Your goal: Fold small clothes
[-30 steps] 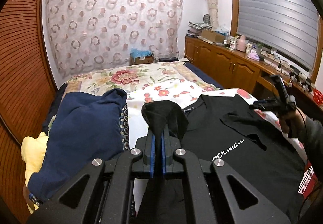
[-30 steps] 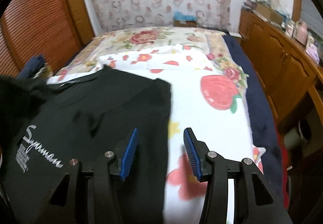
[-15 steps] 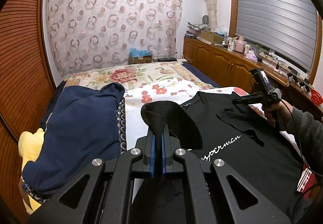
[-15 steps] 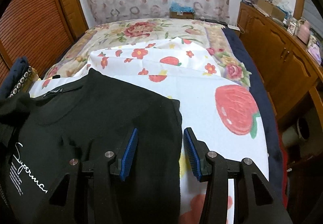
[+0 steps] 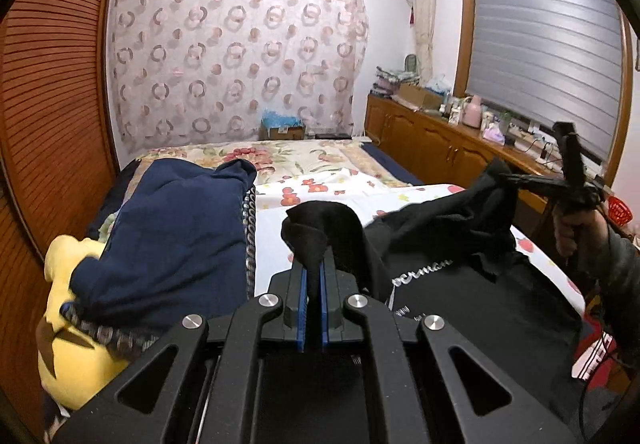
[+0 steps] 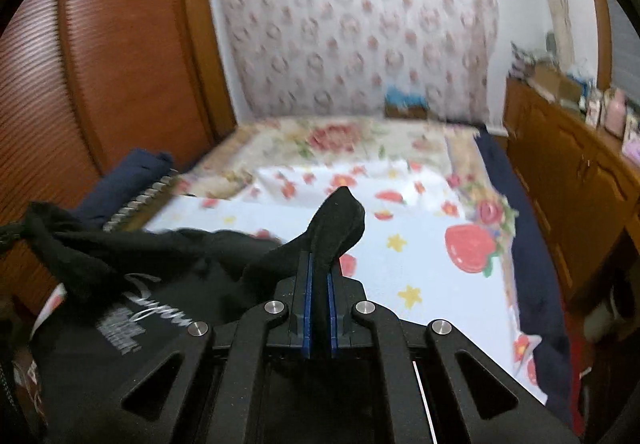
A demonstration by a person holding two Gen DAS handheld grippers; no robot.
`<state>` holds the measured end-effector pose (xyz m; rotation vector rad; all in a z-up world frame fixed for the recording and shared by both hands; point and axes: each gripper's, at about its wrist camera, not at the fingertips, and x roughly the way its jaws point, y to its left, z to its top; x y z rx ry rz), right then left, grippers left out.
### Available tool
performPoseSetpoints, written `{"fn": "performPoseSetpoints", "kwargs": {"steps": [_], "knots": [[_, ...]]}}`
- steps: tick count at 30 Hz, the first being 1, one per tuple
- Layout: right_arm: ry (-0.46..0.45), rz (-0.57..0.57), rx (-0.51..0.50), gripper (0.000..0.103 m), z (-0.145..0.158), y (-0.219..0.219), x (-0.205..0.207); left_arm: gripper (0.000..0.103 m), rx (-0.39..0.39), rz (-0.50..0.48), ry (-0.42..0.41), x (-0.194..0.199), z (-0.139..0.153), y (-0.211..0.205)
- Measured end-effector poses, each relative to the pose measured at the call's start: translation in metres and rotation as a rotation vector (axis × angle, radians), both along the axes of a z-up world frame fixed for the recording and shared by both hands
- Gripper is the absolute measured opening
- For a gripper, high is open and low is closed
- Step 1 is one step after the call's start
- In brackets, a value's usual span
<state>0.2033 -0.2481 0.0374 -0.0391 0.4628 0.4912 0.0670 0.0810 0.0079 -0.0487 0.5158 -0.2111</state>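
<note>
A black T-shirt (image 5: 472,284) with white script lettering lies on the bed's white fruit-print sheet (image 5: 272,244). My left gripper (image 5: 313,276) is shut on one black corner of it, which bunches above the blue pads. My right gripper (image 6: 319,276) is shut on another corner of the shirt (image 6: 132,332) and holds it lifted off the sheet. In the left wrist view the right gripper (image 5: 516,178) is at the right, with black cloth hanging from its tip. The right wrist view is blurred.
A navy garment (image 5: 172,228) lies over a yellow one (image 5: 68,328) at the bed's left side. A wooden slatted wardrobe (image 5: 44,104) runs along the left. A wooden cabinet (image 5: 436,152) with clutter stands on the right under the window. A floral quilt (image 5: 280,156) covers the far bed.
My right gripper has shut on the shirt's right corner and lifted it off the sheet; it was open over the edge before. My left gripper has stayed shut on its corner.
</note>
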Motion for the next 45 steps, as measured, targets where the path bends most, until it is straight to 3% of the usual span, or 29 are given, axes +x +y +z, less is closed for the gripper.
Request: {"fn": "performPoseSetpoints", "kwargs": {"steps": [7,12,15,21,25,29,36,43,45], "knots": [[-0.041,0.052,0.082,0.006,0.001,-0.026,-0.078,0.006,-0.078,0.036,0.011,-0.041,-0.025,0.015],[-0.022,0.087,0.142,0.006,-0.018,-0.059,-0.114,0.006,-0.055,0.055,0.018,-0.063,-0.030,0.020],[-0.012,0.079,0.116,0.006,-0.026,-0.071,-0.124,0.006,-0.048,0.077,0.032,-0.072,-0.034,0.021],[0.047,0.058,0.052,0.006,-0.037,-0.087,-0.160,0.006,-0.054,0.076,0.056,-0.099,-0.046,0.029],[0.150,0.094,0.094,0.006,-0.059,-0.096,-0.170,0.006,-0.046,0.081,0.119,-0.104,-0.065,0.033],[0.231,0.045,0.023,0.006,-0.088,-0.099,-0.165,0.028,-0.072,0.081,0.206,-0.102,-0.082,0.046],[0.215,-0.008,-0.045,0.013,-0.075,-0.098,-0.166,0.079,-0.070,0.117,0.156,-0.099,-0.068,0.060],[0.117,-0.055,-0.079,0.019,-0.056,-0.091,-0.180,0.080,-0.030,0.145,0.118,-0.076,-0.052,0.068],[0.100,-0.070,-0.092,0.036,-0.058,-0.088,-0.172,0.080,0.002,0.147,0.130,-0.061,-0.052,0.067]]}}
